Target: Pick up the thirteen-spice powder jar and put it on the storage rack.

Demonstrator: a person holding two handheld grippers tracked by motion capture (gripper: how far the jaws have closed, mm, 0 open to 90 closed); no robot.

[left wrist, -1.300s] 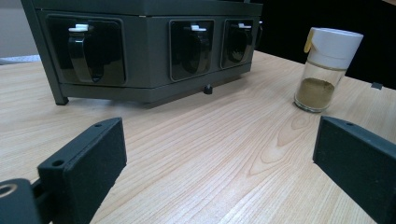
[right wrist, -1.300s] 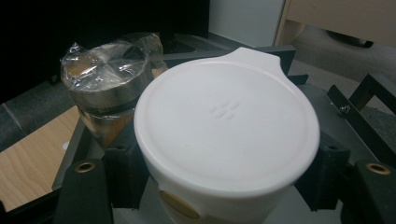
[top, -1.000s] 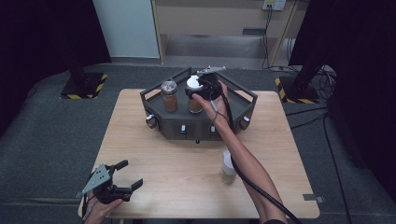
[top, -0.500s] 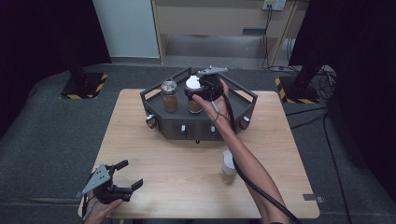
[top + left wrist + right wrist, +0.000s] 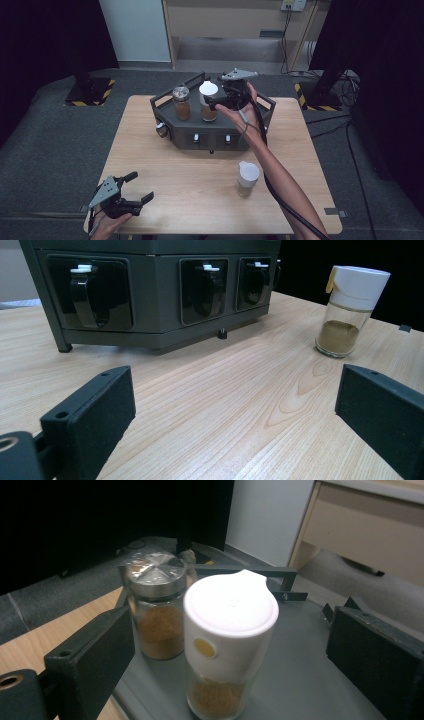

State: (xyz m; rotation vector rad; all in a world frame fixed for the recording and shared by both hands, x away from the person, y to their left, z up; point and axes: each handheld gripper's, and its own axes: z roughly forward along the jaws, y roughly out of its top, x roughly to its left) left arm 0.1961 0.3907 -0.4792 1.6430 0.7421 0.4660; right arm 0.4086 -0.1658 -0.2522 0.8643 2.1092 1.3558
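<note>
White-capped jar (image 5: 230, 645) stands on the rack (image 5: 260, 127) between your right gripper's (image 5: 214, 103) jaws, which have just opened; next, fetch the bench-edge jar (image 5: 247, 178).

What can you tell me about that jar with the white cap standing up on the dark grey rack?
The white-capped jar is clear, glass by the look of it, holding brown-orange powder in its lower part. Its rounded white plastic cap has a small yellow dot on the side. It stands upright on top of the dark grey rack, close beside a silver-lidded jar. The right gripper has just been opening; its jaws stand wide on either side, touching nothing.
</note>
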